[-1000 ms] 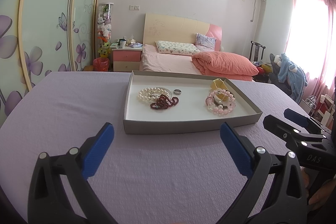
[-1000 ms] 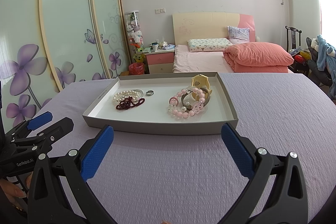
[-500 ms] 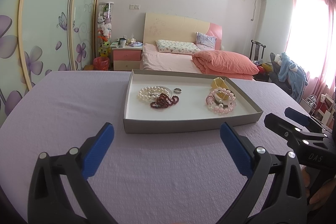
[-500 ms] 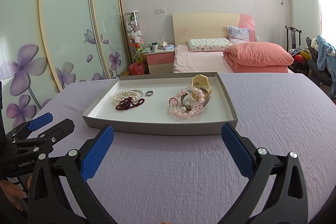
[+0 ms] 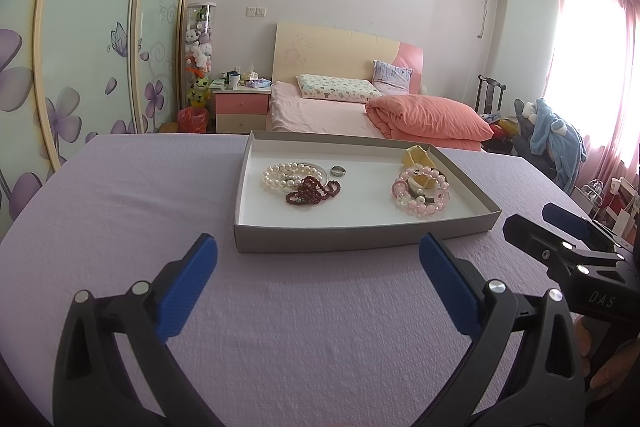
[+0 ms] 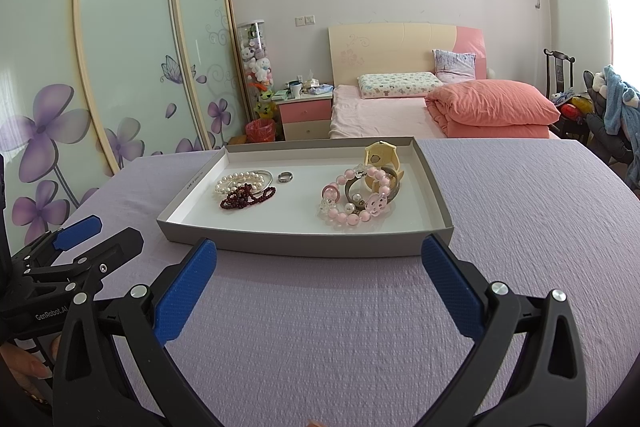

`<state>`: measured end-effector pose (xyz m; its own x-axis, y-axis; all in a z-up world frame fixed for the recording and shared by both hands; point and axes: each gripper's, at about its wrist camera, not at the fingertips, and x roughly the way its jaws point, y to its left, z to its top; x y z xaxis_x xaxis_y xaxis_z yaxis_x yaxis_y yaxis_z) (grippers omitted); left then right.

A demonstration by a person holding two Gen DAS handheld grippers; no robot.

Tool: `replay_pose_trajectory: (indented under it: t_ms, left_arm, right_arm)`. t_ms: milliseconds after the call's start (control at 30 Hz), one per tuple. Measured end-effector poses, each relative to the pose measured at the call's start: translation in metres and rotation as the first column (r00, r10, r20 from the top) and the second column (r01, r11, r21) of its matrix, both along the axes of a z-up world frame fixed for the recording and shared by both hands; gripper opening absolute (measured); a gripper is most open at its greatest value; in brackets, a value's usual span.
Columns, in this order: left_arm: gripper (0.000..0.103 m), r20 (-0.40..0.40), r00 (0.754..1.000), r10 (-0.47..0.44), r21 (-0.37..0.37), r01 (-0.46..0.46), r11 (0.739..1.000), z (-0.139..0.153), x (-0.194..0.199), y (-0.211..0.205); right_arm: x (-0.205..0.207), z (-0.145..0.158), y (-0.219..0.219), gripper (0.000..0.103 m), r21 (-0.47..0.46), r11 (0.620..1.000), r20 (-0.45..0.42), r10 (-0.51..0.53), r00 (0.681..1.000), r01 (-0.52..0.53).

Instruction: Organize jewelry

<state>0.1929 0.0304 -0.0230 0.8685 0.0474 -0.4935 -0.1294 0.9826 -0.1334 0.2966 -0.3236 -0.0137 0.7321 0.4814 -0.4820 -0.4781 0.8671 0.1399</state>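
Blue-padded fingers of the left hand-held gripper [image 5: 318, 283] stand wide apart with nothing between them, low in the left wrist frame, hovering over the lilac-covered worktop [image 5: 120, 195] just short of the tray's near wall. The right hand-held gripper [image 6: 319, 285] is likewise spread and empty, low centre of its own frame, and also shows at the right edge of the left view.

All the jewelry already lies inside the shallow grey tray [image 5: 360, 239], in two loose clusters, so the scene fits either pieces gathered in and awaiting sorting or a sort that is over; which of the two cannot be told. If a piece is to be lifted, the fingers should probably come down over the wall and pinch a single strand, since the pieces overlap and a careless grip could drag a neighbour along.

At centre left of the tray, a white pearl bracelet [image 5: 290, 174] lies touching a dark red bead strand [image 5: 312, 191], with a small silver ring [image 5: 338, 170] just beside them. At centre right, a pink bead bracelet [image 6: 356, 201] is heaped over a dull metal bangle [image 6: 390, 183], against a pale yellow piece [image 6: 380, 155] standing near the far wall. The beads look smooth and likely slippery.
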Motion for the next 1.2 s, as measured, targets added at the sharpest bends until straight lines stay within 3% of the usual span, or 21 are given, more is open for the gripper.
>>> replay_pose_trajectory:
  t_ms: [1200]
  left_arm:
    - [0.101,0.0,1.0,0.009,-0.001,-0.009,1.0,0.0004,0.0012,-0.0018]
  right_arm:
    - [0.0007,-0.0034,-0.0021,0.102,0.0,1.0,-0.001,-0.002,1.0,0.002]
